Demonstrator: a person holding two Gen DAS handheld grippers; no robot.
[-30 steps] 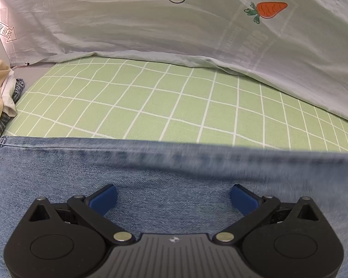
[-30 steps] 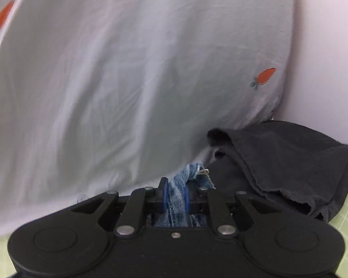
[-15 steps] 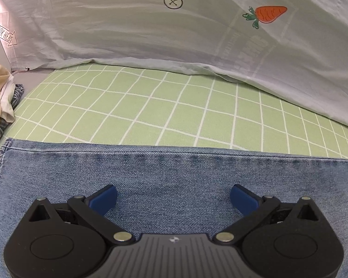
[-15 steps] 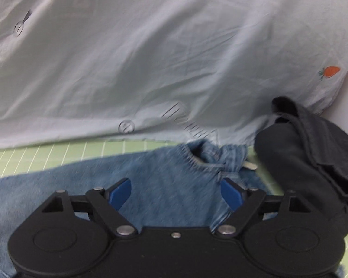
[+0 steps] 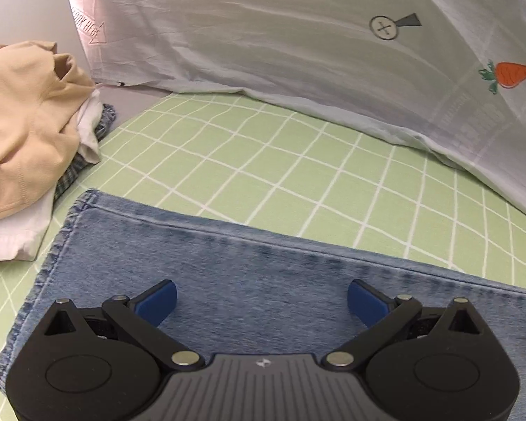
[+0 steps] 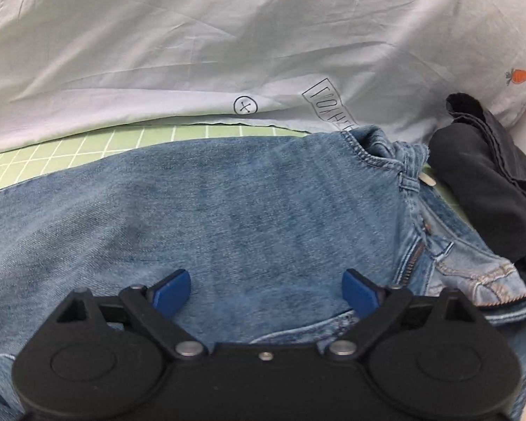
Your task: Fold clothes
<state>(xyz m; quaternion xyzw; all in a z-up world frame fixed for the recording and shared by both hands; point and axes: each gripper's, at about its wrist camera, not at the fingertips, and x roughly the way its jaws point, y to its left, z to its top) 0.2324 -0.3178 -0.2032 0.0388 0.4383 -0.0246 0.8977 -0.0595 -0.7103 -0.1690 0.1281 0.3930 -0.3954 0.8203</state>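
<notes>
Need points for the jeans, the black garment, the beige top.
jeans (image 6: 263,203): right wrist view, on the flat denim leg panel.
black garment (image 6: 473,182): right wrist view, on its rolled front fold.
beige top (image 5: 21,115): left wrist view, on the crumpled upper layer.

- The left gripper (image 5: 262,303) has a matte black body with two round housings, one at the lower left and one at the lower right of the frame.
- A grey ribbed panel sits at bottom centre and carries a small white emblem.
- Two black angled link arms end in blue fingers (image 5: 159,300); silver pivot pins mark each joint.
- The right gripper (image 6: 267,294) has the same black body, round housings and link arms.
- Its centre section is plain black with one small silver screw at the middle.
- Its fingers (image 6: 172,293) are blue pads; silver rivets sit at the link bases.
</notes>
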